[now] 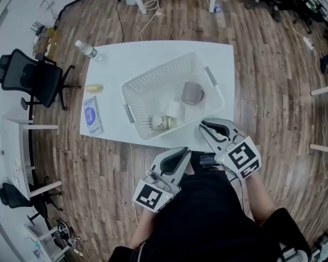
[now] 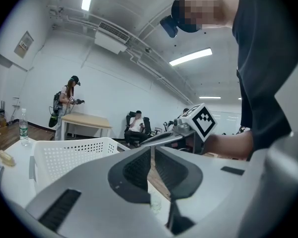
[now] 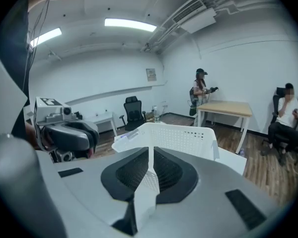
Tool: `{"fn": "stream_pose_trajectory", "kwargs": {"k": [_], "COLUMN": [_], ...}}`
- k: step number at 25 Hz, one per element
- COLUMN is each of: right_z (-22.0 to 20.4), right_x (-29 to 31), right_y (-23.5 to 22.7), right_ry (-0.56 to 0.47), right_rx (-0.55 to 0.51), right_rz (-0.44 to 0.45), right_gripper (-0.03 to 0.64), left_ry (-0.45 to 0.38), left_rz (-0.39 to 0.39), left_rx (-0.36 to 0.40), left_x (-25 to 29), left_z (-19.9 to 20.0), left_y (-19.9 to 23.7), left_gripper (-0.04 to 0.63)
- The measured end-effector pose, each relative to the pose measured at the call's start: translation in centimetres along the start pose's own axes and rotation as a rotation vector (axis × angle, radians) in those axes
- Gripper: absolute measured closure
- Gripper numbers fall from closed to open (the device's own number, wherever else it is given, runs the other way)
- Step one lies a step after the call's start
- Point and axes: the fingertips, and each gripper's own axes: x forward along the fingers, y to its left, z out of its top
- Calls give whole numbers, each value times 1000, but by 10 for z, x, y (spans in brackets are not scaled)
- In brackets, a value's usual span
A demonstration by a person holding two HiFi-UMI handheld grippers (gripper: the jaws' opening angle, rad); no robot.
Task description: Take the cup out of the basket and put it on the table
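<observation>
Fingertips (image 1: pixel 208 126) meet empty, cup (image 1: pixel 192 93) apart in basket (image 1: pixel 153 75).

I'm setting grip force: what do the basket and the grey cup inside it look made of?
Basket: probably moulded white plastic, matte, since its walls are a fine perforated lattice. Cup: smooth, matte grey surface, so ceramic or plastic; the view doesn't settle which.
</observation>
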Motion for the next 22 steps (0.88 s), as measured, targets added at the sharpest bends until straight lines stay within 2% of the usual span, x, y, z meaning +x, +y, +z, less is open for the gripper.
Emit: {"fn": "stream_pose_trajectory", "kwargs": {"k": [5,6,8,11,16,22], "right_z": [-2,-2,-5,-12,-27,-69], "right_x": [35,43,61,90,143,209], "right_y": [-16,-20,-26,-40,-74,-116], "right_ry": [169,212,312,474,736,1028], "right_rx": [-156,-196,-276,-365,-392,-369], "right_rz": [10,19,53,98,109,101], "right_gripper": [578,558,436,402,350,342], "left_ry": [-11,-13,-17,-29,-31,-28], "left_rz": [-9,-15,-27,-40,-50,-32], "left_rx": [-14,-14,-16,-30,-57,-76], "left_x": [-10,-12,-17,-25,-40,-58], "left_z": [3,3,3,5,4,7], "left_y": [25,30,38,50,67,91], "left_gripper": [563,563,563,563,563,563]}}
